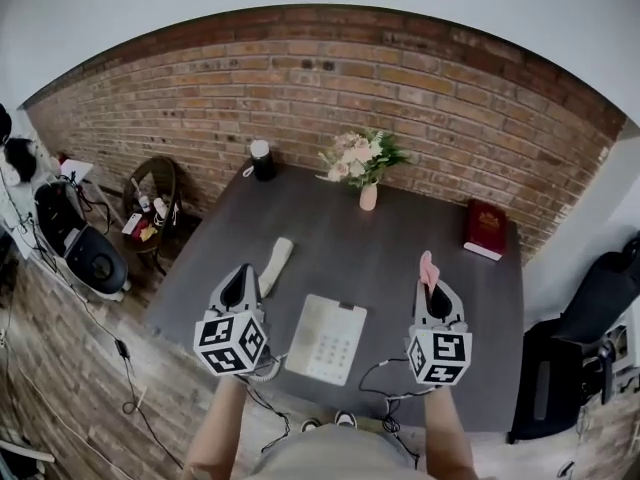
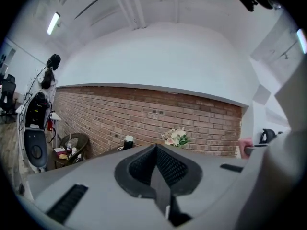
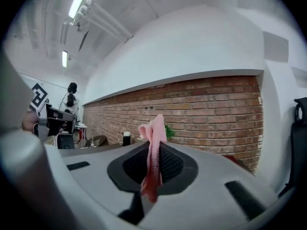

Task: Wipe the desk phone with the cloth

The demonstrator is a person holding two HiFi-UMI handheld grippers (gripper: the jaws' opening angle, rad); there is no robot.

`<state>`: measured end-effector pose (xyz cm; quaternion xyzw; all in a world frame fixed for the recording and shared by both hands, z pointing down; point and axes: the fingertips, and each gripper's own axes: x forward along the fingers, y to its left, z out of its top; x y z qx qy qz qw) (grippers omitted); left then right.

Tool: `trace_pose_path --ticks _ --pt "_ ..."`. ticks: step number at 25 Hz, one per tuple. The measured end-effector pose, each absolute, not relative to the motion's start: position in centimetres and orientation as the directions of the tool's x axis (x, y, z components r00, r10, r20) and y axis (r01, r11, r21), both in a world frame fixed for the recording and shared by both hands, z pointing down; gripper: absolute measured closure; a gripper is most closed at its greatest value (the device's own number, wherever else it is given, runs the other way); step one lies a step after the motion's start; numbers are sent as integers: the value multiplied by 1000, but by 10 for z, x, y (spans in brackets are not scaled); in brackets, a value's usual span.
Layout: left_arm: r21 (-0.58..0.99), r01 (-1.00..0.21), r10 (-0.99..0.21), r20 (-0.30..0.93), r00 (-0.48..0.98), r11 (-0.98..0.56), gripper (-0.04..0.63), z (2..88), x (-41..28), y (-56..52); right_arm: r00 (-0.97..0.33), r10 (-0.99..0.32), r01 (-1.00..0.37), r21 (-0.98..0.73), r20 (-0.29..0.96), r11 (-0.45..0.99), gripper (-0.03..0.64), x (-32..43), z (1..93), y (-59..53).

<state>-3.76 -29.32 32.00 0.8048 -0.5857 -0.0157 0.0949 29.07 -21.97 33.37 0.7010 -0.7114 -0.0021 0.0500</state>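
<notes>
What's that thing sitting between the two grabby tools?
The flat white desk phone lies on the dark grey table between the left gripper and the right gripper, which holds a pink cloth; the head view shows it.

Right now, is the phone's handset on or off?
Off: the handset lies on the desk, beside the phone base.

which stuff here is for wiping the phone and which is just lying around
For the job: cream plastic desk phone, its cream handset, pink fabric cloth in right claw.
Lying about: red book, pink vase of flowers, black white-lidded cup.
</notes>
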Motion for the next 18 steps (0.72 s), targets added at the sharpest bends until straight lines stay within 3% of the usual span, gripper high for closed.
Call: trace_pose_path --ticks 18 --pt "180 -935 -939 104 328 -306 592 333 -20 -304 94 -994 -995 41 53 -92 599 325 331 -217"
